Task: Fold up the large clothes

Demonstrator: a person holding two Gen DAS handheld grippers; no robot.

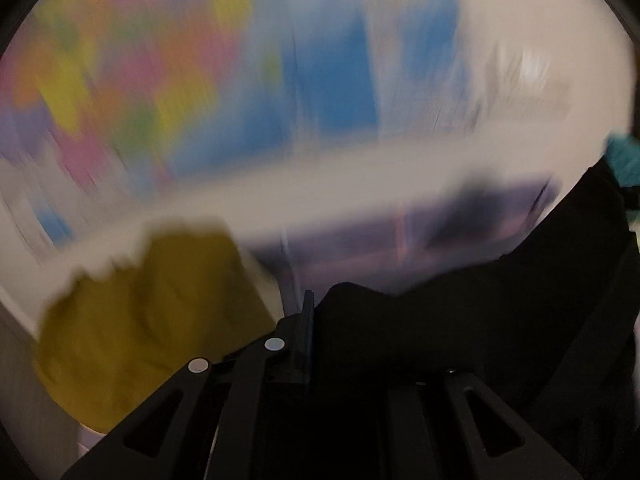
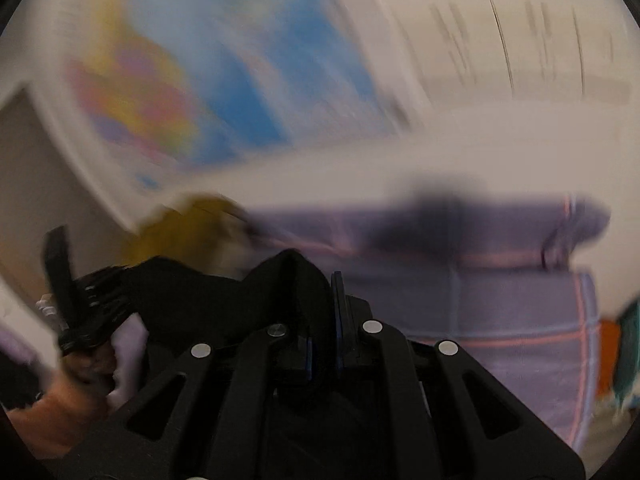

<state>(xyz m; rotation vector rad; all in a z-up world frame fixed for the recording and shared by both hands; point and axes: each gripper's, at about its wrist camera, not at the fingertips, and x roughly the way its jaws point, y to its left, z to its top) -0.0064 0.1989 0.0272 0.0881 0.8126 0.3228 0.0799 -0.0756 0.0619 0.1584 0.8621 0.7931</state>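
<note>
Both views are blurred by motion. A black garment [image 1: 460, 320] hangs stretched between the two grippers. My left gripper [image 1: 310, 320] is shut on one edge of it, and the cloth covers the right finger. My right gripper [image 2: 334, 300] is shut on another edge of the black garment [image 2: 224, 300], which runs left to the left gripper [image 2: 68, 292] held in a hand. A mustard-yellow garment [image 1: 152, 320] lies at the left; it also shows in the right wrist view [image 2: 188, 228].
A bed with a purple checked sheet [image 2: 500, 300] lies below and ahead. A colourful map poster [image 1: 180, 80] hangs on the white wall behind. Teal and orange cloth [image 2: 620, 344] sits at the right edge.
</note>
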